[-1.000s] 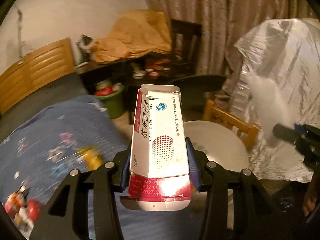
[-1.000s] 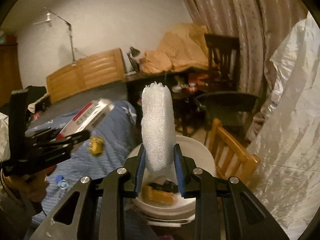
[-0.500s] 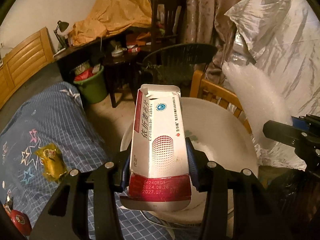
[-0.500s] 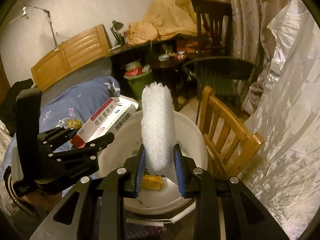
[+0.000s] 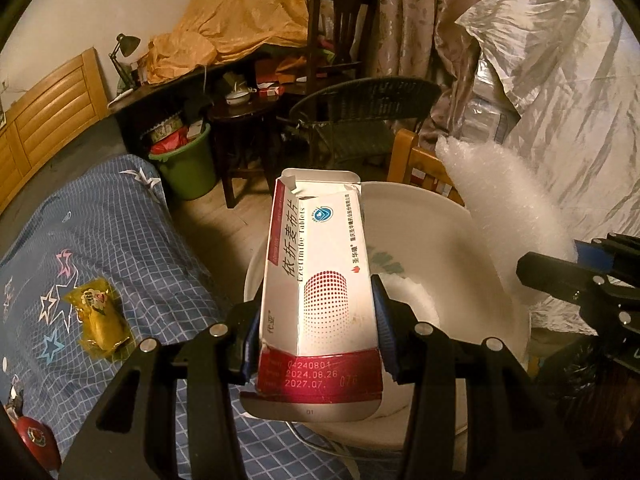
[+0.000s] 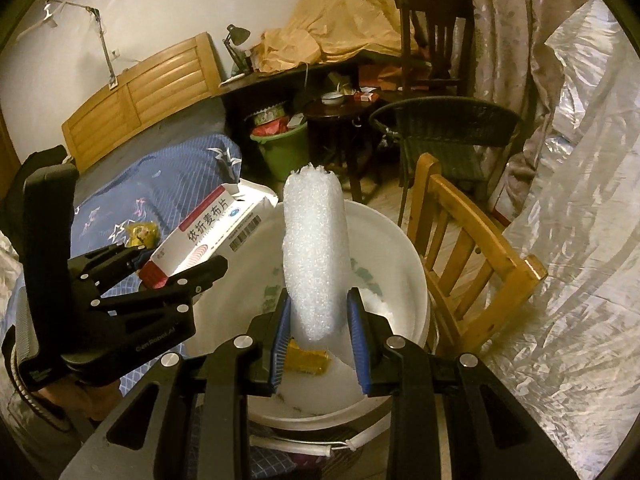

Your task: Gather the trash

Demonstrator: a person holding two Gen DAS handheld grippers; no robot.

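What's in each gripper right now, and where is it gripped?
Left gripper: tablet box, gripped by its sides near the lower, red-banded end. Right gripper: roll of bubble wrap, pinched near its bottom end.

The medicine box (image 5: 318, 292) is a white carton with a red band at its near end, red and black print, and a torn-open far flap. It stands clamped between the blue pads of the left gripper (image 5: 316, 332), its open end pointing away over the rim of the white bucket (image 5: 472, 264). The bubble-wrap roll (image 6: 316, 256), white and pebbled, is pinched at its lower end by the right gripper (image 6: 318, 334) and rises straight out ahead of it, above the bucket's mouth. Below that gripper, in the bucket, lie a yellow wrapper (image 6: 310, 362) and white scraps. Left of the left gripper, 1 yellow packet (image 5: 100, 322) lies flat on the bed.
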